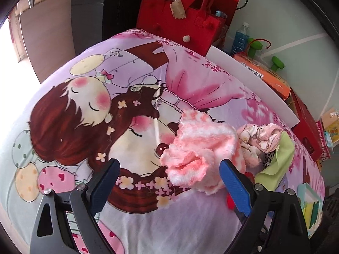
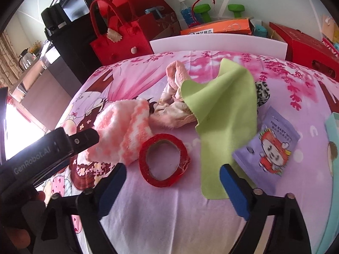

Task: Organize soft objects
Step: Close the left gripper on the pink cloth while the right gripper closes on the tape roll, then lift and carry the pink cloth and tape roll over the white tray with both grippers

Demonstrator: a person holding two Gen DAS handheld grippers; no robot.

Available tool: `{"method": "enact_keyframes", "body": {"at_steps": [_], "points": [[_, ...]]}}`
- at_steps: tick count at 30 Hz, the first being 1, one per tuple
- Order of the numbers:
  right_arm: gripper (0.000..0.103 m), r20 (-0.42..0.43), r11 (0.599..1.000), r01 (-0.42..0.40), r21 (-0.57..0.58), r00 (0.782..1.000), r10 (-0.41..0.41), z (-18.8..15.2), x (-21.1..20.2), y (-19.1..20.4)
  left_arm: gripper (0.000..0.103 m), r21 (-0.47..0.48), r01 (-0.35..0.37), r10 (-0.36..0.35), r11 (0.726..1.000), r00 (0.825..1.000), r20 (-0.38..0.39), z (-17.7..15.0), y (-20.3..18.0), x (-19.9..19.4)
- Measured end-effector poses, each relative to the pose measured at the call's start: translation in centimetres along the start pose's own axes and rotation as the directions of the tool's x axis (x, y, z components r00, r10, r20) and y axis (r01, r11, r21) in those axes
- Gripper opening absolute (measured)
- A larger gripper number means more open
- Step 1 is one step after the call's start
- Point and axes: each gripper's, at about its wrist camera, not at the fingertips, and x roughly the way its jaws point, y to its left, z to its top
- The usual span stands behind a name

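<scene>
A fluffy pink-and-white sock (image 1: 197,148) lies crumpled on the cartoon-print bed cover (image 1: 95,97); it also shows in the right wrist view (image 2: 122,131). My left gripper (image 1: 169,182) is open, its blue pads either side of the sock's near end, not closed on it. Behind lie a pale pink floral cloth (image 1: 260,135) (image 2: 173,89) and a lime-green cloth (image 1: 277,163) (image 2: 224,114). My right gripper (image 2: 172,182) is open and empty, just in front of a red tape roll (image 2: 164,160) and the green cloth's near edge. The left gripper's body (image 2: 63,148) shows at left.
A purple baby-wipes packet (image 2: 269,148) lies right of the green cloth, a black-and-white spotted item (image 2: 261,93) behind it. A red felt bag (image 2: 118,38), white headboard (image 2: 211,42), orange box (image 2: 218,28), green dumbbells (image 2: 203,9), red boxes crowd the far side. A teal box (image 2: 333,144) sits at right.
</scene>
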Motion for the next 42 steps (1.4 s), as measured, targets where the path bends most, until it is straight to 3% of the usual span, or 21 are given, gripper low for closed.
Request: {"method": "enact_keyframes", "body": {"at_steps": [5,15,17,19,21,24,28,34,42], "points": [[0.08,-0.021,1.0,-0.007,0.004,1.0,0.008,-0.1,0.8,0.0,0.095,0.024,0.052,-0.052,0.998,0.998,-0.017,0.2,-0.7,1.0],[0.061,-0.03,1.0,-0.028,0.0,0.999,0.028,-0.2,1.5,0.3,0.094,0.055,0.065,-0.062,0.996,0.997,-0.049,0.1,-1.5,2.4],[0.058,-0.028,1.0,-0.027,-0.001,0.999,0.027,-0.2,1.7,0.4,0.088,0.056,0.058,-0.055,0.997,0.997,-0.054,0.0,-1.5,2.8],[0.054,-0.029,1.0,-0.029,-0.001,0.999,0.029,-0.2,1.9,0.4,0.074,0.058,0.05,-0.046,0.997,0.997,-0.066,-0.1,-1.5,3.5],[0.053,-0.029,1.0,-0.027,-0.005,0.999,0.027,-0.3,2.0,0.4,0.069,0.064,0.04,-0.036,0.997,0.997,-0.069,-0.1,-1.5,3.8],[0.053,-0.028,1.0,-0.024,-0.008,0.999,0.024,-0.3,2.2,0.5,0.044,0.069,0.062,-0.058,0.996,0.996,-0.061,-0.1,-1.7,3.8],[0.053,-0.025,1.0,-0.027,-0.005,0.999,0.027,-0.3,2.2,0.5,0.03,0.071,0.08,-0.075,0.994,0.995,-0.068,-0.3,-1.9,3.9],[0.053,-0.025,0.999,-0.032,-0.004,0.999,0.032,-0.4,1.9,0.6,0.017,0.089,0.095,-0.089,0.991,0.994,-0.062,-0.4,-2.3,3.5],[0.052,-0.009,0.999,-0.05,0.004,0.999,0.05,-0.3,0.7,0.5,0.014,0.096,0.111,-0.109,0.989,0.994,-0.027,-0.5,-2.4,1.9]]}}
